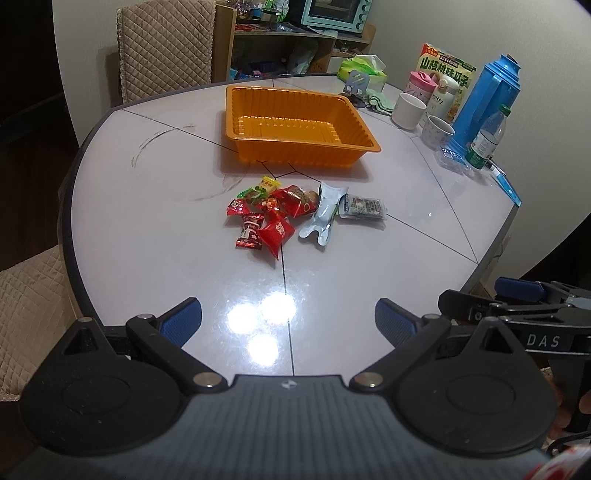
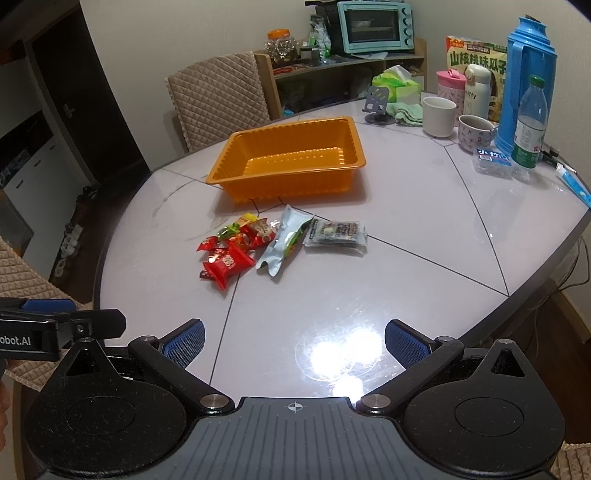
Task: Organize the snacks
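Observation:
An empty orange tray [image 1: 236, 118] [image 2: 225, 164] stands mid-table. In front of it lies a cluster of red snack packets [image 1: 269, 218] [image 2: 232, 254], a silver-blue pouch [image 1: 323, 214] [image 2: 282, 245] and a clear dark-printed packet [image 1: 364, 208] [image 2: 338, 234]. My left gripper [image 1: 288, 321] is open and empty above the near table edge, well short of the snacks. My right gripper [image 2: 294, 341] is open and empty, also near the front edge. The right gripper shows at the right of the left wrist view [image 1: 517, 306].
At the back right stand a blue thermos [image 2: 526, 81], a water bottle [image 2: 532, 125], cups [image 2: 437, 116], a snack box [image 2: 476, 55], a tissue pack [image 2: 397, 86] and a phone stand [image 2: 376, 107]. Padded chairs [image 2: 218, 96] surround the white table [image 2: 406, 280]. A shelf with an oven [image 2: 373, 26] is behind.

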Demonstrator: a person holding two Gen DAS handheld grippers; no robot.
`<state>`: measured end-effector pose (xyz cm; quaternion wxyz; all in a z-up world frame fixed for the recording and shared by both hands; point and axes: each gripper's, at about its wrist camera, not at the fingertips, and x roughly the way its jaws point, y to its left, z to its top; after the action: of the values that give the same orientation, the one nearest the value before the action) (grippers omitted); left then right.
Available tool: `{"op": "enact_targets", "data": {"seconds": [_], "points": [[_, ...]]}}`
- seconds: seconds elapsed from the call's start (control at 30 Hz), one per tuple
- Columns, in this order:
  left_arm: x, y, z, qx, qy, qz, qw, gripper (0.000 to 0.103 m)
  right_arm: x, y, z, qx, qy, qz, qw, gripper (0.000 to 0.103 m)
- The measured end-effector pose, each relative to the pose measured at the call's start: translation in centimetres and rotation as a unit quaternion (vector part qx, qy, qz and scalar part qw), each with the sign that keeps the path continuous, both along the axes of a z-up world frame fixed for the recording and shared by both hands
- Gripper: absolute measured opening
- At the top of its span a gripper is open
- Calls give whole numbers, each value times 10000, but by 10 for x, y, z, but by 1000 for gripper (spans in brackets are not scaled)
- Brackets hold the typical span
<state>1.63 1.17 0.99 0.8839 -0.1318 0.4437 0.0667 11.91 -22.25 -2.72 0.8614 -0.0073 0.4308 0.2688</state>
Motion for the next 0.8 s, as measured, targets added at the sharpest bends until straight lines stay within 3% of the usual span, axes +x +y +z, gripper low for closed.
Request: {"op": "enact_targets", "data": {"seconds": [0.4,0.6,0.8], "points": [[32,-7,-15,-17,-105,37,9999,98,32,-6,-13,24,22,117,9999,103],[46,-15,-24,370,-279,-56,9989,96,54,-11,-24,165,70,203,9996,103],[66,-17,-38,460,-352,-117,9982,89,77,-11,-33,316,183,321,9988,103]]}}
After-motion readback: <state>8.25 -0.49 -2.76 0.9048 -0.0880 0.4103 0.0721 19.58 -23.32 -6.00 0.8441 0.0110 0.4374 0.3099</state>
